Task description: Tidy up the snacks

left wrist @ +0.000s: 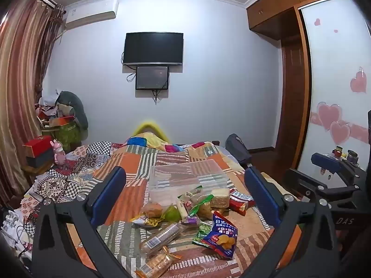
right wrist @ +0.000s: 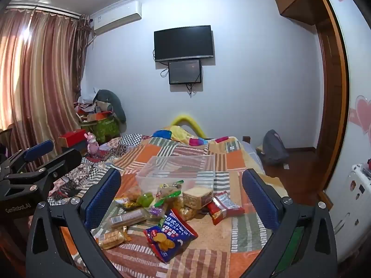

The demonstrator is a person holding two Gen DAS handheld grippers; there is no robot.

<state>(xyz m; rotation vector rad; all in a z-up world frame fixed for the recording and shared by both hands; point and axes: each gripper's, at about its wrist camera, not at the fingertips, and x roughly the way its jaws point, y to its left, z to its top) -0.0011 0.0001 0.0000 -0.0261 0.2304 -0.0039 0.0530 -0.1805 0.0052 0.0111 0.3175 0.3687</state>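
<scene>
While we hold both claws spread wide with nothing in them, the left gripper [left wrist: 185,192] and right gripper [right wrist: 182,197] hang above the snack pile [left wrist: 192,215] at lower centre. A blue chip bag [right wrist: 170,237] lies nearest, with the clear plastic box [left wrist: 187,178] just behind on the patchwork bedspread [left wrist: 139,162].

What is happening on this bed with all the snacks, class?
A person holds two hand-held grippers over a patchwork bedspread. The left gripper and right gripper are both wide open and hold nothing. A pile of wrapped snacks, including a blue bag of biscuits and a red packet, lies loose in front of a clear plastic storage box. The box looks empty, so sorting has not begun.
</scene>
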